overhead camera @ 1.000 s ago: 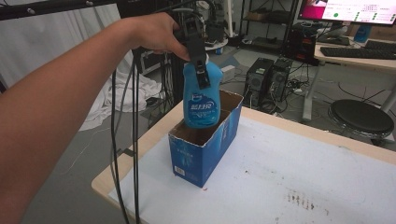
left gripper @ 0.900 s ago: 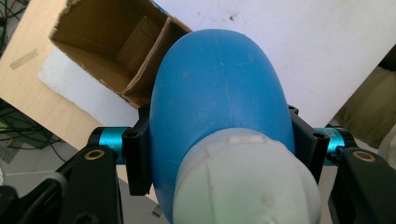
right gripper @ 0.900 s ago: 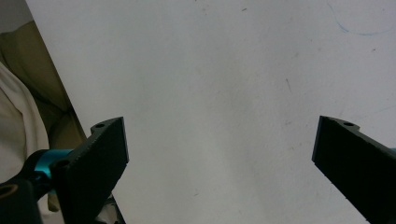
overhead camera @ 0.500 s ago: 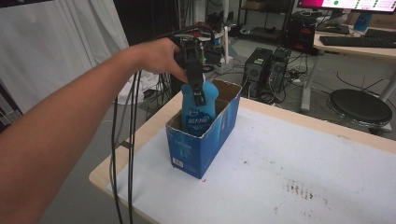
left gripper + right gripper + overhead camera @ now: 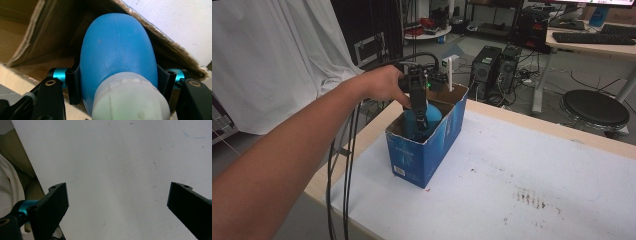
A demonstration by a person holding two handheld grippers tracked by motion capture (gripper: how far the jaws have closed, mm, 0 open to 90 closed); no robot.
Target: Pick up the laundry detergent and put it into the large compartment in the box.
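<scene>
step: left claw lowering blue bottle into open box
left claw: clamped on bottle shoulder just below white cap
right claw: wide, nothing held, over bare white desk
bottle: upright, mostly inside box, near its front end
box: no other contents visible
advice: keep bottle vertical, clear of torn cardboard rim, seat it on the bottom before release

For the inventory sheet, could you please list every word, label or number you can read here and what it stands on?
None can be quoted.
blue box: pale print on its near face and a small white label at the lower corner, too small and blurred to read.
blue bottle: only bare plastic and its white cap show where the left gripper holds it.
white table cover: stains only.
</scene>
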